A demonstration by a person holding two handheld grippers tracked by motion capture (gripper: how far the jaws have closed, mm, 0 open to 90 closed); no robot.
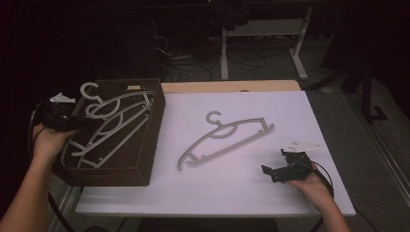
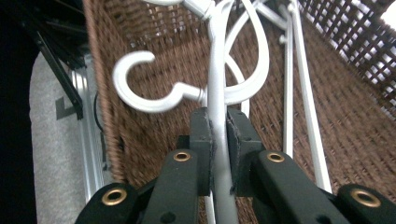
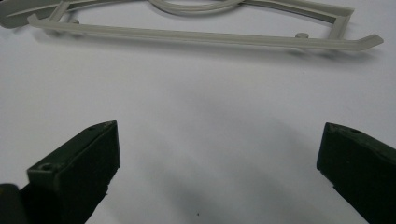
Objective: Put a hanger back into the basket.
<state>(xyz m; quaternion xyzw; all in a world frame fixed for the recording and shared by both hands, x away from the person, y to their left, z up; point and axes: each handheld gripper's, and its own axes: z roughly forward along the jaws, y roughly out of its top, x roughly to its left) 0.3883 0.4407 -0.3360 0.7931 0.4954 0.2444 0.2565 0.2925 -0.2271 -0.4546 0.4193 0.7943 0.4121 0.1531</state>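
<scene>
1. Black pads of the left gripper (image 2: pixel 219 140) sit closest to its own camera, clamped together on the thin white bar of a hanger (image 2: pixel 217 84), just below its hook.
2. That held hanger (image 1: pixel 109 121) hangs over the brown wicker basket (image 1: pixel 145 164) at the table's left edge, with more white hanger bars lying inside the basket.
3. Right gripper (image 3: pixel 219 163) rests low over the white table (image 1: pixel 251 188); its 2 jaws stand wide apart with nothing between them.
4. 1 grey hanger (image 1: pixel 225 137) lies flat mid-table, apart from the basket and just ahead of the right gripper (image 1: pixel 280 171).
</scene>
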